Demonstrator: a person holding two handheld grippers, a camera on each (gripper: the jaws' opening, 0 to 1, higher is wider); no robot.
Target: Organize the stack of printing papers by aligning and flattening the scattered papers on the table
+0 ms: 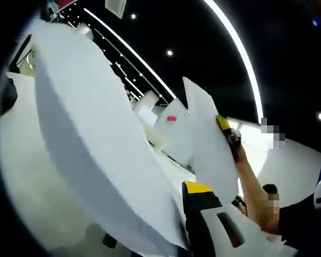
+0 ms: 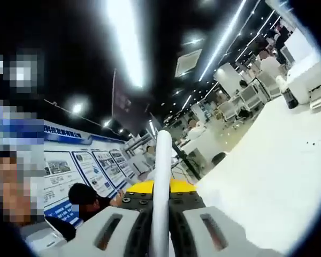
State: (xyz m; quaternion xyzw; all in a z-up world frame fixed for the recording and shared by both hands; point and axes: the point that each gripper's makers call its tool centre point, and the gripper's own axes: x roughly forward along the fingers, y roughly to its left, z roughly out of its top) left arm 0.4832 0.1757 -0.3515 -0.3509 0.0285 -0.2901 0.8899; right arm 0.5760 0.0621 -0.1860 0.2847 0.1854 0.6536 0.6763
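A thick stack of white printing paper point(image 1: 96, 139) is lifted off the table and bows in a long curve across the left gripper view. My left gripper point(image 1: 182, 214) is shut on its near edge; one yellow-tipped jaw shows beside the sheets and the other is hidden behind them. The far edge of the paper is held by my right gripper point(image 1: 227, 131), with a person's forearm point(image 1: 251, 184) behind it. In the right gripper view the paper point(image 2: 161, 160) stands edge-on, and my right gripper point(image 2: 161, 188) is shut on it.
The white table point(image 2: 267, 176) spreads out to the right and also lies behind the stack point(image 1: 21, 176). A wall of blue and white posters point(image 2: 91, 166) and a seated person point(image 2: 88, 199) are at the left. White desks and machines point(image 2: 305, 75) stand at the back.
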